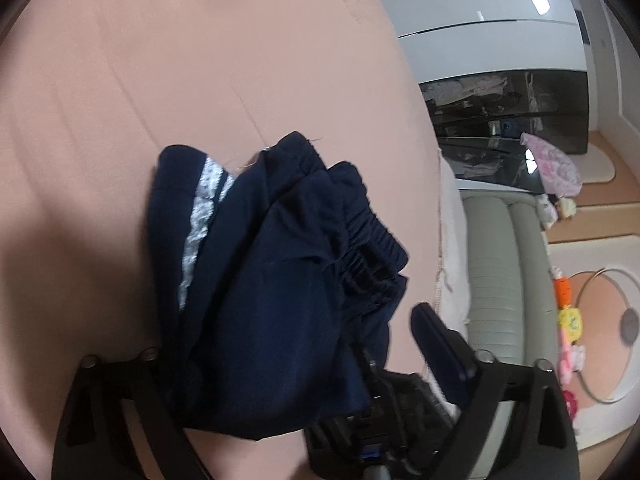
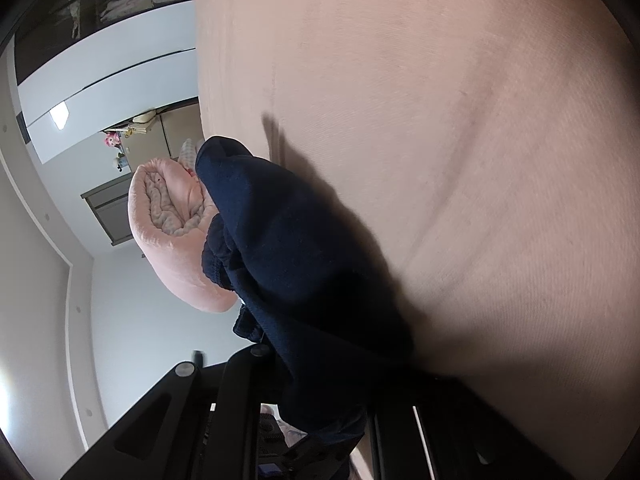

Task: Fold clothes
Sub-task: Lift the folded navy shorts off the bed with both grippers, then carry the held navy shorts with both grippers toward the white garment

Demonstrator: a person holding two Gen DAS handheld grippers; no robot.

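Navy shorts (image 1: 280, 280) with a grey side stripe (image 1: 200, 216) and a gathered elastic waistband (image 1: 368, 256) lie bunched on the pink bed sheet (image 1: 160, 60). My left gripper (image 1: 312, 320) stands open. Its right finger (image 1: 436, 340) is bare and clear of the cloth, and its left finger is buried under the shorts. In the right wrist view the same navy shorts (image 2: 304, 264) rise in a bunch out of my right gripper (image 2: 320, 352), casting a shadow on the sheet (image 2: 480, 120). That gripper's fingers are hidden by the cloth, and its jaws look drawn in on it.
A rolled pink blanket (image 2: 172, 236) lies at the bed's edge beyond the shorts. A grey padded bed frame (image 1: 496, 280) runs along the right side of the bed. Beyond it are a white and dark-glass wardrobe (image 1: 500, 40), a pink bag (image 1: 556, 168) and toys (image 1: 568, 320) on the floor.
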